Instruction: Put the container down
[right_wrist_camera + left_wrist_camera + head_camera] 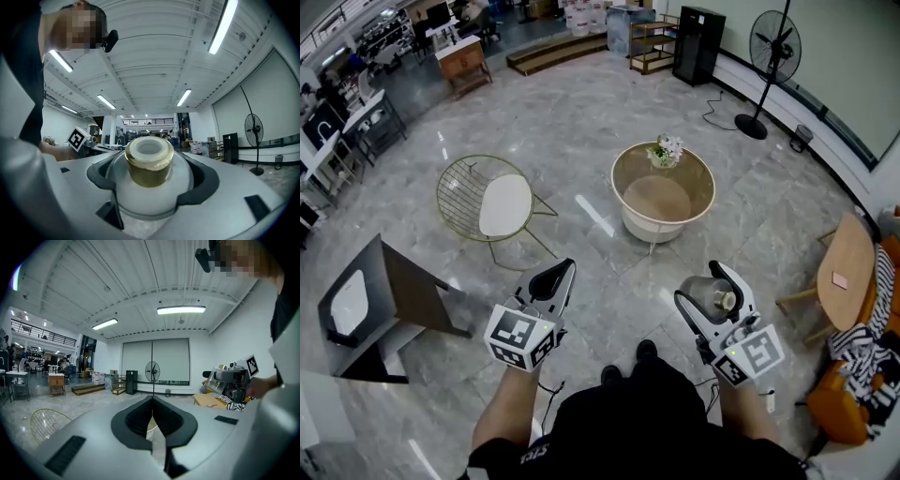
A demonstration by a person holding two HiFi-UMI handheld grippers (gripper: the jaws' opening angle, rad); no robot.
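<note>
Left gripper (565,270): my jaws are closed tip to tip with nothing between them, as the left gripper view (152,400) confirms. I hang over the floor (581,112) at 7 o'clock of the head view.
Right gripper (697,284): my jaws are clamped on the container (711,292), one on each flank of its body. The right gripper view (150,180) shows the same.
Container: pale rounded body, gold collar, white mouth (149,161). I hold it in the air, off every surface, at 5 o'clock of the round table (623,192). In the head view the mouth points toward 4 o'clock.
Hidden: my jaws cover the container's base and lower sides, and I cannot tell if anything is inside.
Cut off: the head view's lower edge crops both forearms.
Surroundings: the flowers (666,150) stand at the table's 12 o'clock rim. The wire chair (464,187) sits at 9 o'clock of the table, well apart.
</note>
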